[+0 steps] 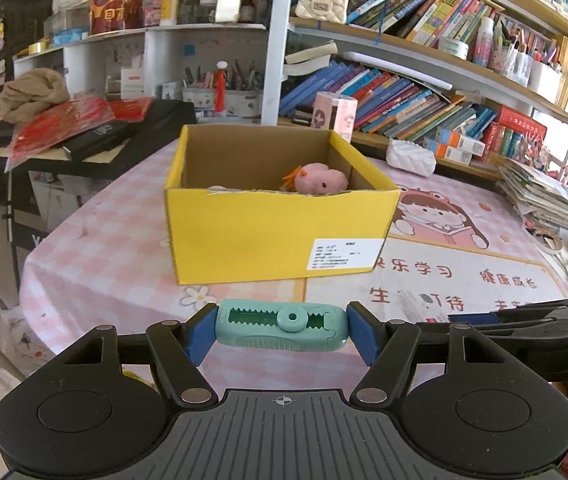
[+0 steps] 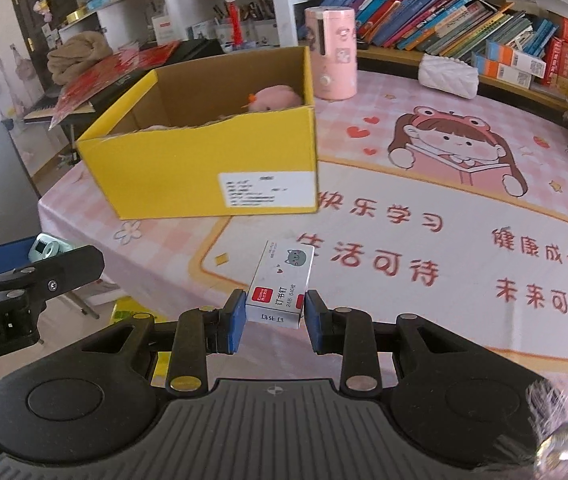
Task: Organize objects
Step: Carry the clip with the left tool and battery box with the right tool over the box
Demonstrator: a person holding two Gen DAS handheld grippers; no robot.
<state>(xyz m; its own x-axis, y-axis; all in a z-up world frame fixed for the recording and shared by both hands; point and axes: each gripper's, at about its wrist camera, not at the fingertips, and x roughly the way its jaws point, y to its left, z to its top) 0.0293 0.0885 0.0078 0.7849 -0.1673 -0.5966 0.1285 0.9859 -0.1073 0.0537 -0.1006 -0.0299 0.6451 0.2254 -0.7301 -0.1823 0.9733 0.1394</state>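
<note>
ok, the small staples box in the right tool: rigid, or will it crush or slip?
The staples box looks like thin card, so a hard squeeze may dent it. The right tool pinches only its near end, so it could pivot. Probably dense for its size if full; its glossy faces may slip.

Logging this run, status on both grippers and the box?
Left gripper shut on green dispenser. Right gripper shut on staple box. Yellow box ahead, open, pink toy inside. Path clear.
</note>
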